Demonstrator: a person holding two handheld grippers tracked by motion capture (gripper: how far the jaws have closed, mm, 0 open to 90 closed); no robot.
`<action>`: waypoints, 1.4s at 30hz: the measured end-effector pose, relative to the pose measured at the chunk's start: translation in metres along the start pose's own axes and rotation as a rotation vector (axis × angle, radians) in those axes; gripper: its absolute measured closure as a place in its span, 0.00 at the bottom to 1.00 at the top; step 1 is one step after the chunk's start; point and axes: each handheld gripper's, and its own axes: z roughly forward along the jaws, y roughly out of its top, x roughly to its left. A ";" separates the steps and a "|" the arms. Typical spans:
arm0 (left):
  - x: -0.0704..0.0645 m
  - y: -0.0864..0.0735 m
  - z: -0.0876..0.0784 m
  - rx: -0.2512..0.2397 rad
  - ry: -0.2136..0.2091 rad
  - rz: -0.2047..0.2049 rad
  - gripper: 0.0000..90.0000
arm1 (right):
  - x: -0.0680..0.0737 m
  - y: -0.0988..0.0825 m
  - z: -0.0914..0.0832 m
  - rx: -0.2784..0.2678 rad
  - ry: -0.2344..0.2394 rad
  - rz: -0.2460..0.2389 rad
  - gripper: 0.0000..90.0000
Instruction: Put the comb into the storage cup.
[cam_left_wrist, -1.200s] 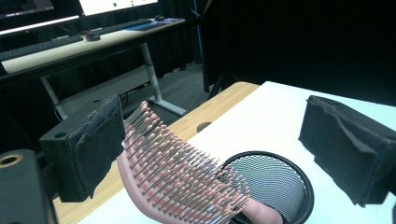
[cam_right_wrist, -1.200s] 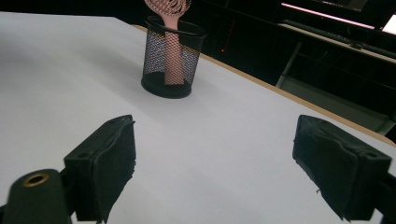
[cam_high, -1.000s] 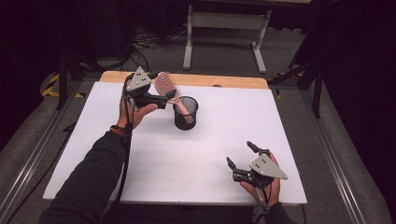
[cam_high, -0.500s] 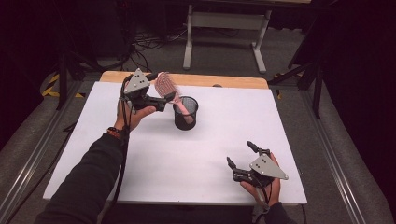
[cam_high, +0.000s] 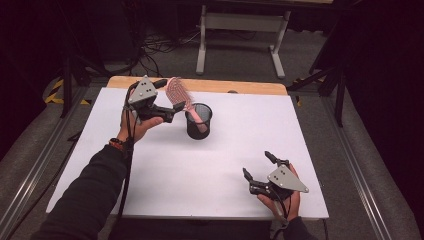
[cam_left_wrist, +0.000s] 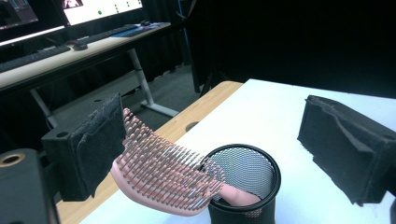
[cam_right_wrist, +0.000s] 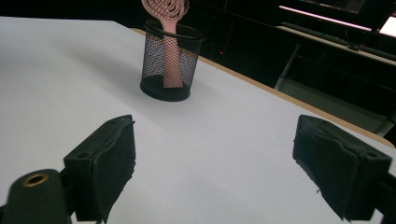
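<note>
Hairbrush (cam_high: 176, 93) stands handle-down in the black mesh cup (cam_high: 199, 121), head leaning out. Left gripper (cam_high: 169, 98) sits beside it, jaws spread wide, one pad at the bristles. Right gripper (cam_high: 256, 166) rests apart, jaws released.

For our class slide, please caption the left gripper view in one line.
Open left tool beside a pink hairbrush standing handle-down in a black mesh cup.

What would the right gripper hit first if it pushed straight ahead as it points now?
Probably the black mesh cup holding the pink hairbrush; bare white table lies between it and the open right gripper. The cup sits slightly left of centre, so a miss is possible.
</note>
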 end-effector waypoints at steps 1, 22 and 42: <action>-0.001 0.000 -0.001 -0.003 -0.005 -0.003 0.09 | 0.000 0.000 0.000 -0.001 0.000 -0.001 0.16; -0.015 0.004 -0.014 0.007 -0.060 0.069 0.10 | 0.001 0.000 0.001 0.002 -0.004 -0.002 0.15; -0.020 -0.006 -0.032 0.033 -0.086 0.122 0.10 | -0.001 0.008 0.003 -0.021 -0.016 -0.009 0.16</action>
